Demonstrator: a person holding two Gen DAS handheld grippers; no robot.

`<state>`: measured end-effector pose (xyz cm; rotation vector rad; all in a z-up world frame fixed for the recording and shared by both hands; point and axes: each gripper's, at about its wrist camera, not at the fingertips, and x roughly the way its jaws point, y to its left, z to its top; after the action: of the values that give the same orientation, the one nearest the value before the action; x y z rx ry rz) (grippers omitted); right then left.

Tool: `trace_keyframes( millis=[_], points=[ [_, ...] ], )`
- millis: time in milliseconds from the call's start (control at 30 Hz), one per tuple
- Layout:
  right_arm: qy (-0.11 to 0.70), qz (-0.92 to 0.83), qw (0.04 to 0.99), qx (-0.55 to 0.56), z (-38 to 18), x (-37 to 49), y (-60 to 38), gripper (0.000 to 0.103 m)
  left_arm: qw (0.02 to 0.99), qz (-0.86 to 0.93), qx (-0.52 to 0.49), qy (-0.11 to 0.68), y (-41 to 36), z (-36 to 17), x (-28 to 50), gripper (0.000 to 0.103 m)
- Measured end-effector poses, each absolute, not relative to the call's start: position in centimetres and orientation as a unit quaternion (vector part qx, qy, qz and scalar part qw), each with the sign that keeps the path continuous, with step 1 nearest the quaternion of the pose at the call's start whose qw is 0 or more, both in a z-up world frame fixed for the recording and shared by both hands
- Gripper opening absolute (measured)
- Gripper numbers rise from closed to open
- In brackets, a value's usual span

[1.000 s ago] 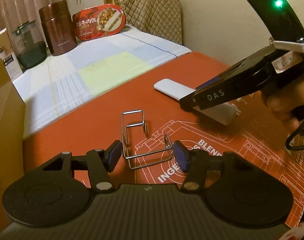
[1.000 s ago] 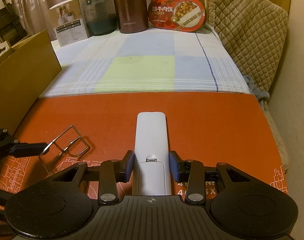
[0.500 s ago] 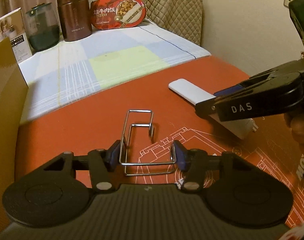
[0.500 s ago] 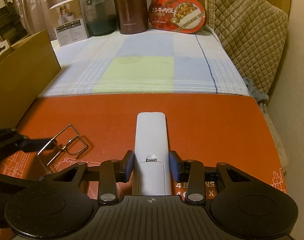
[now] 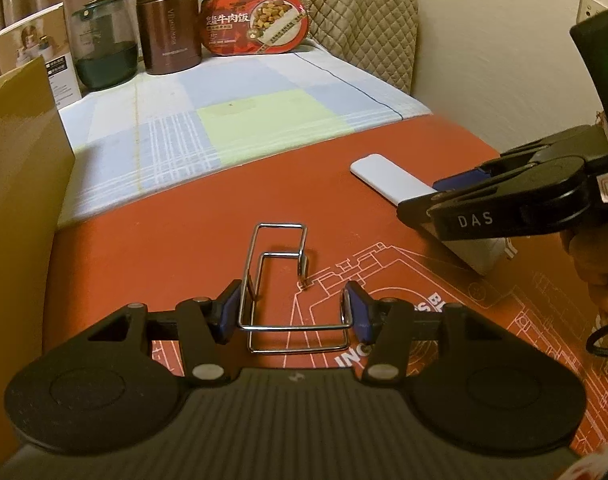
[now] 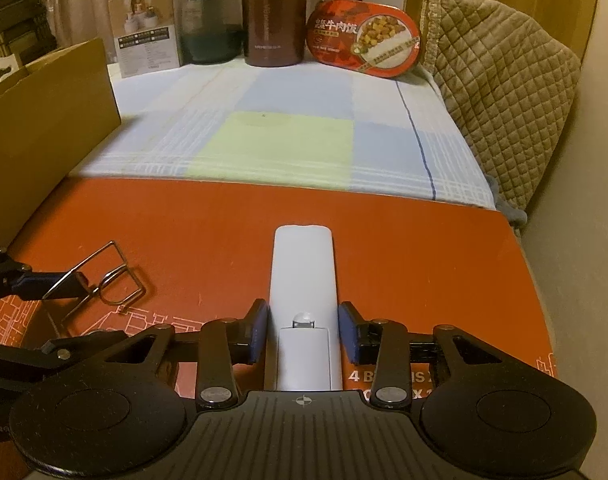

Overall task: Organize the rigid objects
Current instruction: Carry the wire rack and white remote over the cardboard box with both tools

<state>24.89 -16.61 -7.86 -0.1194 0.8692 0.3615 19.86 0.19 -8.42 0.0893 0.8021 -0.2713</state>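
A bent steel wire holder (image 5: 282,224) lies on the red mat (image 5: 184,240). My left gripper (image 5: 292,312) is shut on its near end, with a blue pad against the wire on each side. In the right wrist view the same wire holder (image 6: 120,255) shows at the left, with the left gripper's fingers (image 6: 60,282) on it. A white remote (image 6: 303,272) lies lengthwise on the mat, and my right gripper (image 6: 303,332) is shut on its near half. From the left wrist view the remote (image 5: 388,178) sticks out of the right gripper (image 5: 436,196), held by a hand.
A tall cardboard box (image 6: 48,120) walls off the left. Beyond the mat lies a checked cloth (image 6: 284,136). A white carton (image 6: 148,36), a green glass jar (image 6: 210,28), a brown flask (image 6: 272,20) and a red meal box (image 6: 364,40) stand at the back. A quilted cushion (image 6: 504,92) is at the right.
My left gripper has rolled level and its pads have closed in onto the wire holder. The right gripper and the remote have barely shifted.
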Motion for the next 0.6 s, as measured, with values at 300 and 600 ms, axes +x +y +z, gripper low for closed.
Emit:
trace_keyframes(
  millis=[300, 600],
  points=[
    [0.372, 0.184, 0.91, -0.003, -4.4, 24.7, -17.0, 0.035, 0.921, -0.116, 0.031, 0.37, 0.7, -6.0, 19.2, 0.049],
    [0.354, 0.2, 0.913, 0.015, -1.7, 23.6, -16.3, 0.035, 0.928, -0.105, 0.029, 0.356, 1.6, -3.2, 17.8, 0.049]
  ],
)
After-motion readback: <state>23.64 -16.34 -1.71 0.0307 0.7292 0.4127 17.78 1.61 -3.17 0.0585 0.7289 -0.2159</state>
